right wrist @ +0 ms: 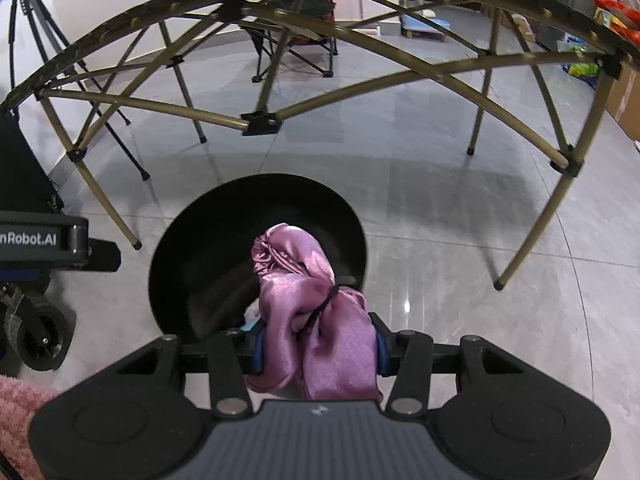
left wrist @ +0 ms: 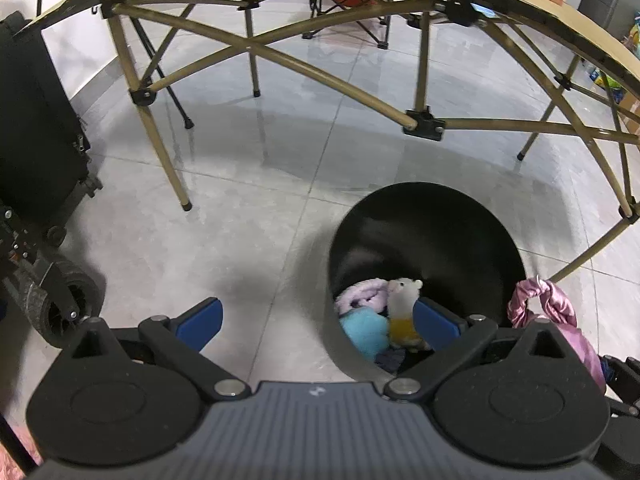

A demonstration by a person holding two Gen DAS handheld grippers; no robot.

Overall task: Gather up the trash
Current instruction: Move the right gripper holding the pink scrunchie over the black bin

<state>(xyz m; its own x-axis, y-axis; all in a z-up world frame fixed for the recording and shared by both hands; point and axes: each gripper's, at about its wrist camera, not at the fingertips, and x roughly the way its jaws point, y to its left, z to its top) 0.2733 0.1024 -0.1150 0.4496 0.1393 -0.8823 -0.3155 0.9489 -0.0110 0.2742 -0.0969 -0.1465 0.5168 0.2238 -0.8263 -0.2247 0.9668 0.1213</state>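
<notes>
The right tool (right wrist: 318, 350) is clamped on a pink cloth (right wrist: 316, 312) above the near rim of the black bin (right wrist: 224, 216), which already holds soft toys (left wrist: 382, 316); dropping it in remains. The left tool (left wrist: 318, 322) stands apart, empty, and the counter (right wrist: 260, 120) frame rises just behind the bin.

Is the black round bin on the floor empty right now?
No. The black round bin holds soft toys: a blue plush and a small white one.

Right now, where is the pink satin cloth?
The pink satin cloth is clamped in the right gripper, held above the near rim of the black bin.
</notes>
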